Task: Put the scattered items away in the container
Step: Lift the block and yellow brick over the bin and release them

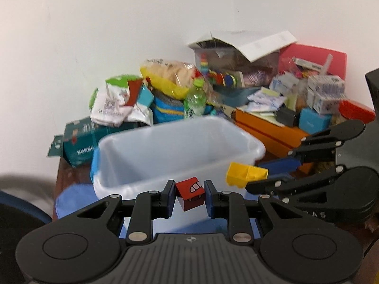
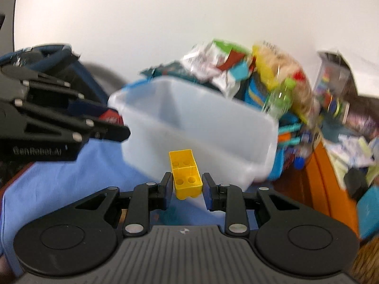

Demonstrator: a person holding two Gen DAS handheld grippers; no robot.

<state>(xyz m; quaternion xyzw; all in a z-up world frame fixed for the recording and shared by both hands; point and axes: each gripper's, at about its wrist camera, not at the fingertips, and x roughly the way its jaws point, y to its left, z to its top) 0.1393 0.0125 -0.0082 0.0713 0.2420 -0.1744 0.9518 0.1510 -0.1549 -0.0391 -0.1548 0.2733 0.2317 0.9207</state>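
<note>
Mid-task: left gripper (image 1: 189,195) pinches a red block (image 1: 190,193) at lower centre, right gripper (image 2: 186,188) pinches a yellow brick (image 2: 186,177), both just short of the clear bin (image 1: 165,151) mid-frame, which looks empty; neither dropped in yet.
</note>
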